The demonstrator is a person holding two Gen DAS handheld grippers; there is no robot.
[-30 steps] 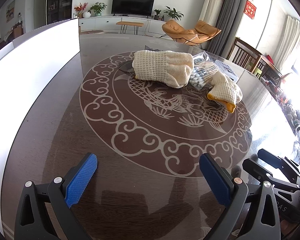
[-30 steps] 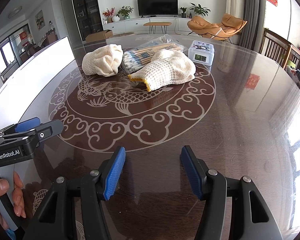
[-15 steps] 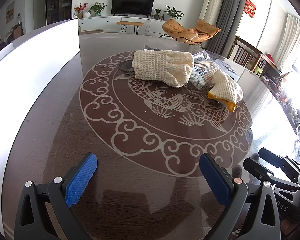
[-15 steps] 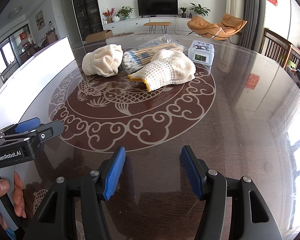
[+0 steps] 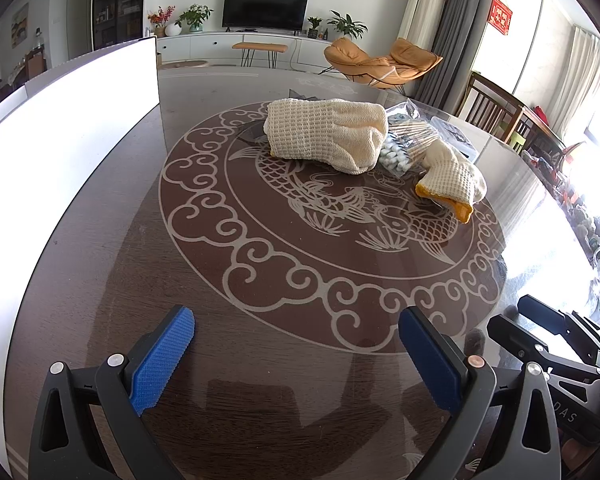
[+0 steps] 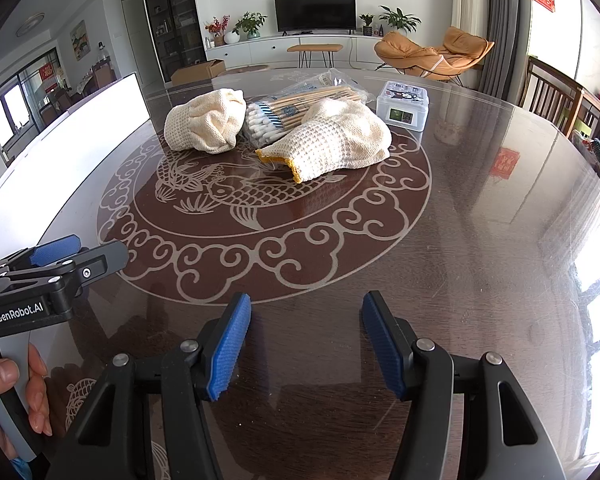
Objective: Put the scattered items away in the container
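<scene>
Looking across the dark glass-topped table (image 6: 480,240), you are seeing a small heap sitting on its far half, at the top of the fish-and-cloud medallion, well apart from both tools. You are holding the left gripper (image 5: 296,352) with its blue pads spread wide and nothing between them, and the right gripper (image 6: 304,344) is likewise standing well open and empty, both hovering over bare tabletop near you. The cream knitted glove on the left (image 6: 206,120) is looking soft, light and limp; it is bunched into a rounded lump, so you are probably best pinching a raised fold of fabric near its top rather than trying to span it. The second knitted glove (image 6: 340,140), with a yellow-edged cuff pointing toward you, is lying partly over the bag of cotton swabs (image 6: 284,112), and that cuff hem is giving you a firmer, thicker edge to grip. The swabs are wooden-stemmed with white tips, packed in clear crinkly film that is likely slippery and noisy; you are better off taking the bundle across its middle, where the stems are making it stiff. Behind the gloves, the small clear plastic box (image 6: 402,110) with printed labels is looking rigid, smooth-sided and light, so a squeeze across its narrower sides should be holding it. At the left edge a bright white wall (image 5: 60,128) is rising beside the table; it may be the container, though you cannot be telling that for sure.
</scene>
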